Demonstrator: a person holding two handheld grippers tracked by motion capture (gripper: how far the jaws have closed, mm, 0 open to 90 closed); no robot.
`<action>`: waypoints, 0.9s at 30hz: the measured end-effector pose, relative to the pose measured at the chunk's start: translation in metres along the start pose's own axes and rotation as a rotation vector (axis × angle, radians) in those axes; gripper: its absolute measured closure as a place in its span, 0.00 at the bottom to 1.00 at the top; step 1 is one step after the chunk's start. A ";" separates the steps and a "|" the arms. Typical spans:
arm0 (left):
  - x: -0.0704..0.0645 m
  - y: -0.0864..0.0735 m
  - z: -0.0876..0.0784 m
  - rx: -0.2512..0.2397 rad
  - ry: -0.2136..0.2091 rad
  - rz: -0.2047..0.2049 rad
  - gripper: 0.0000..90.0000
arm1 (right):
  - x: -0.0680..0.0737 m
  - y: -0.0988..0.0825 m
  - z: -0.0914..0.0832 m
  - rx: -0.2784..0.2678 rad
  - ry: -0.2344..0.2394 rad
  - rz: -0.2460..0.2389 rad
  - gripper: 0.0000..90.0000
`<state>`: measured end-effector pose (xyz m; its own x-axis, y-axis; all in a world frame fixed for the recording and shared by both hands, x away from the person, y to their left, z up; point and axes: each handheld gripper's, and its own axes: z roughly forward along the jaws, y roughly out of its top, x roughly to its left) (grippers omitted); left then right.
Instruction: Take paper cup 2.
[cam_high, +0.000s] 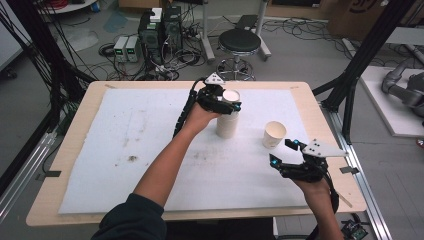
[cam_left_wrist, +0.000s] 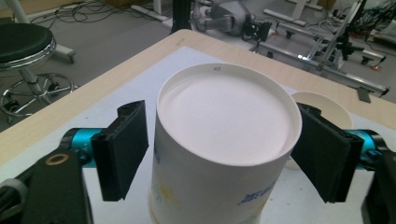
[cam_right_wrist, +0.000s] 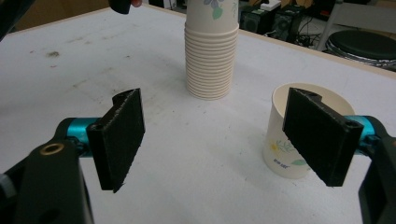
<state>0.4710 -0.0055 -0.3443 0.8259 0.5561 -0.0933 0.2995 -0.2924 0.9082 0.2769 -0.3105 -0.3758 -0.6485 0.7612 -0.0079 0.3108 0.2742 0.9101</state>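
Stack of inverted paper cups (cam_high: 227, 120) stands mid-surface on the white mat (cam_high: 125, 150). Left claw (cam_high: 226, 102) straddles the top cup (cam_left_wrist: 224, 135): right pad looks to touch the rim, left pad just beside the wall with a slim gap, not gripping. Right claw (cam_high: 282, 152) is released, holding nothing, with the single upright cup (cam_right_wrist: 299, 135) near its right pad.
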 end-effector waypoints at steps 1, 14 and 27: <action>0.000 0.000 0.000 0.004 -0.006 0.000 0.28 | 0.000 0.000 0.000 0.000 0.000 0.000 0.24; 0.001 0.001 -0.003 -0.011 -0.004 0.028 0.35 | 0.000 0.000 0.001 0.002 0.002 0.010 0.24; 0.002 0.011 -0.016 -0.060 -0.022 0.026 0.36 | 0.000 0.000 0.001 0.001 0.001 0.008 0.24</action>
<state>0.4684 0.0052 -0.3281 0.8435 0.5316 -0.0774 0.2489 -0.2590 0.9333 0.2777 -0.3096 -0.3763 -0.6472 0.7624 -0.0003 0.3164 0.2690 0.9097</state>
